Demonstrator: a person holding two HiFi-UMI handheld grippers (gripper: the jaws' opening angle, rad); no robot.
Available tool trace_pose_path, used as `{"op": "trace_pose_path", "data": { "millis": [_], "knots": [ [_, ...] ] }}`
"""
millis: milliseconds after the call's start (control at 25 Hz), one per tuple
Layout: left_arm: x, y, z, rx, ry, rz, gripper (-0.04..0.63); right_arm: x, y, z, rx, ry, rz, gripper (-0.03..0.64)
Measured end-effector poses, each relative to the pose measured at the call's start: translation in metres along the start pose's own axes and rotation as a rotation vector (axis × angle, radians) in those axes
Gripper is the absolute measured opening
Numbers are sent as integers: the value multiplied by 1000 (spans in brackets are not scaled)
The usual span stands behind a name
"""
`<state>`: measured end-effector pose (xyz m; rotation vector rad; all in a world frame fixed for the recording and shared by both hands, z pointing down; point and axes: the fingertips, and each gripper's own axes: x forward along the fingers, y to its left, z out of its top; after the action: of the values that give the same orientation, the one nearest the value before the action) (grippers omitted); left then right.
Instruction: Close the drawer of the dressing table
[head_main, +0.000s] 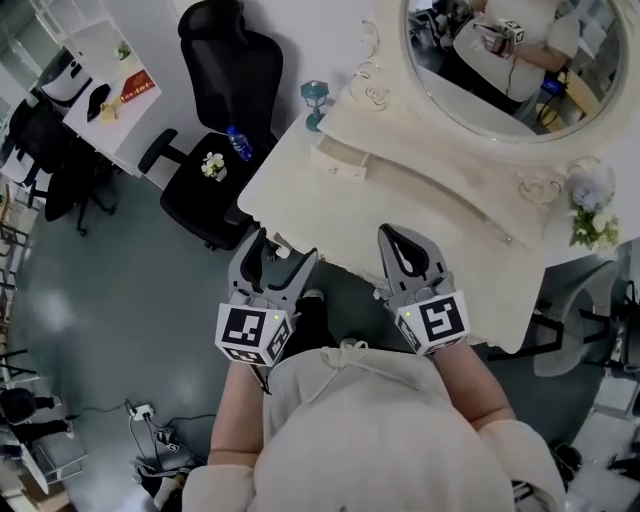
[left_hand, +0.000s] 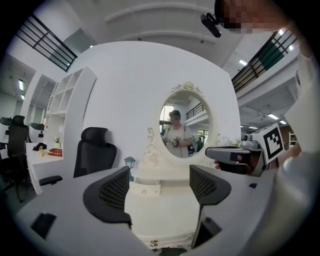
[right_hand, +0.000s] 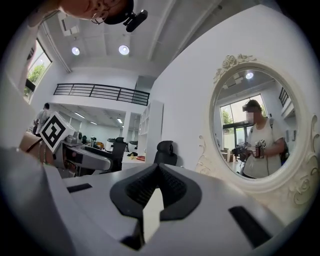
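The cream dressing table (head_main: 420, 215) carries a small drawer (head_main: 338, 160) with one knob under its raised back shelf; it sticks out a little from the shelf front. In the left gripper view that drawer (left_hand: 145, 188) shows between my jaws, some way ahead. My left gripper (head_main: 285, 252) is open and empty at the table's front left edge. My right gripper (head_main: 388, 233) is shut on nothing, its tip over the table's front edge. Both grippers are clear of the drawer. In the right gripper view the right gripper (right_hand: 159, 172) points toward the mirror.
An oval mirror (head_main: 510, 60) stands at the table's back. A teal lamp (head_main: 315, 100) sits at the back left corner, white flowers (head_main: 592, 210) at the right. A black office chair (head_main: 225, 110) with a bottle (head_main: 238, 143) stands left of the table.
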<state>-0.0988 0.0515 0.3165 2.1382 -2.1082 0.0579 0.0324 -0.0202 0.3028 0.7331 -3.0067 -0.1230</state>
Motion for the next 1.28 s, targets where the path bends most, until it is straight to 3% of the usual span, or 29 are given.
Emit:
{"op": "trace_pose_path", "data": {
  "millis": [360, 560, 880, 1280],
  "knots": [
    [126, 44, -35, -2, 119, -235, 380, 76, -54, -21, 49, 56, -201, 7],
    [180, 60, -77, -22, 196, -329, 379, 114, -75, -47, 73, 81, -320, 7],
    [235, 60, -163, 34, 365, -457, 379, 145, -86, -105, 129, 131, -418, 8],
    [286, 61, -214, -53, 463, -417, 379, 138, -106, -155, 170, 197, -496, 8]
  ]
}}
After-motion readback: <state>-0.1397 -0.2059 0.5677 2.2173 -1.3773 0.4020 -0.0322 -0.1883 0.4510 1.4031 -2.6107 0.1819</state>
